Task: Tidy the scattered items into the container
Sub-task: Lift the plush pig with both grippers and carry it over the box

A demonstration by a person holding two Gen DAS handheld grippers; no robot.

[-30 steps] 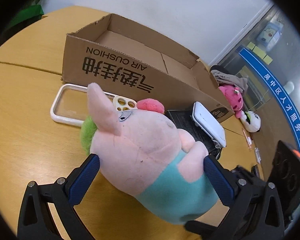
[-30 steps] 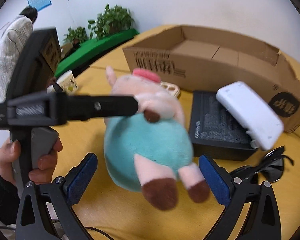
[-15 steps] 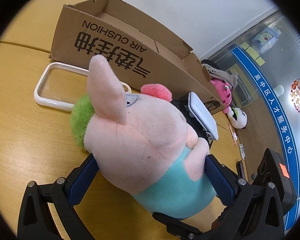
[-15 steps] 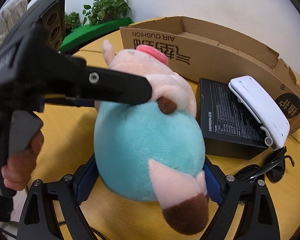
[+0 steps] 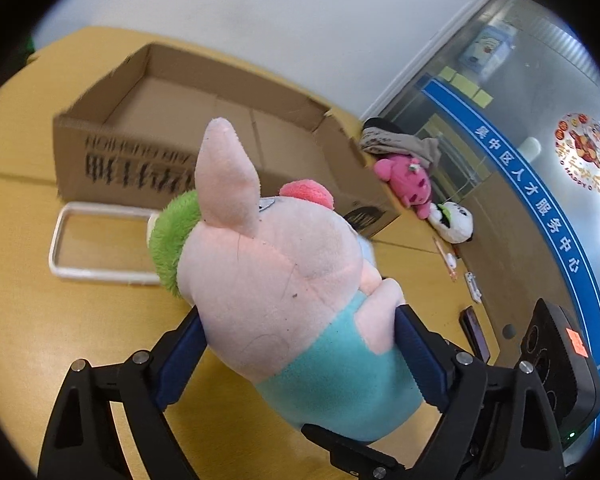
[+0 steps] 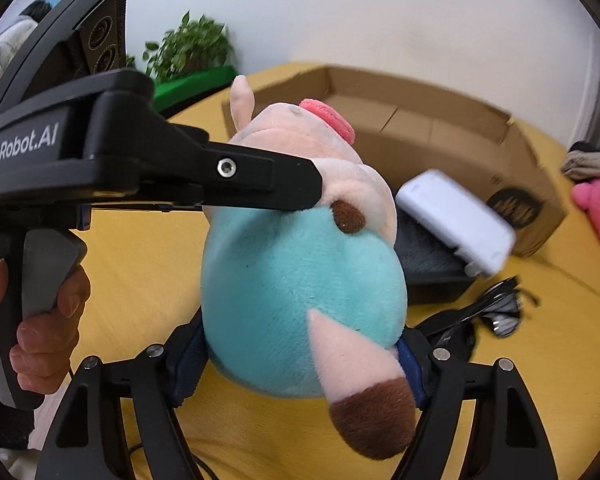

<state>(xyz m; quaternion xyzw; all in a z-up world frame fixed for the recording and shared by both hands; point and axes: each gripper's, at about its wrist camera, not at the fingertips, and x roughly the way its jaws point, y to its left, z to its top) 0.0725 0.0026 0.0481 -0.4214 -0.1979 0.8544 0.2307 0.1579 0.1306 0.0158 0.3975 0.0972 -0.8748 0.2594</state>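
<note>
A pink plush pig (image 5: 284, 280) in a teal shirt hangs between both grippers above the yellow table. My left gripper (image 5: 298, 320) has its blue pads pressed into the pig's head and shoulder, and its jaws are closing. My right gripper (image 6: 300, 340) squeezes the teal belly (image 6: 300, 264) from below, its jaws closing too. The left gripper's black finger (image 6: 292, 184) crosses the right wrist view and presses on the pig's arm. The open cardboard box (image 5: 140, 148) stands behind the pig, its inside bare where visible.
A white phone case (image 5: 60, 240) lies before the box. A white device (image 6: 456, 216) rests on a black box (image 6: 432, 268), with sunglasses (image 6: 496, 308) beside it. A pink plush (image 5: 406, 182) and panda plush (image 5: 454, 220) lie past the box. A hand (image 6: 48, 320) holds the left gripper's handle.
Both grippers have closed onto the pig and it has come up off the table. The box's inside now shows from higher up.
</note>
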